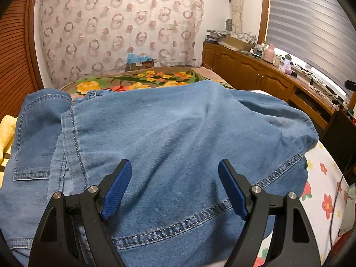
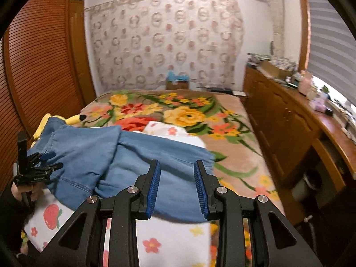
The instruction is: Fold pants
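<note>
The left gripper (image 1: 174, 189) has its blue pads (image 1: 116, 189) spread wide. Nothing is between them. They hang just over the pants (image 1: 178, 129), and it is hard to tell if they touch the cloth. This gripper tips down toward the pants.

The right gripper (image 2: 176, 187) has its blue pads (image 2: 153, 189) partly apart, with a gap between them. Nothing is pinched in that gap. The pants (image 2: 133, 155) lie past the tips, and the pads do not press on them. This gripper tips down too.

In the right view, the left gripper (image 2: 44, 162) shows small at the left edge, just over the pants. A hand (image 2: 24, 192) holds its handle from below. The hand is partly cut off by the dark rim.

The pants are blue jeans, folded over in a heap. They lie on a white sheet (image 2: 173, 240) with flowers and strawberries. The sheet lies on a bed (image 2: 233, 155) with a big flower blanket. A back pocket (image 1: 33, 151) shows at the left in the left view.

Something yellow (image 2: 71, 119) peeks out behind the pants. Most of it is hidden. The right view is a bit blurry, so the small things on the wood cabinet (image 2: 289, 122) are hard to make out.
</note>
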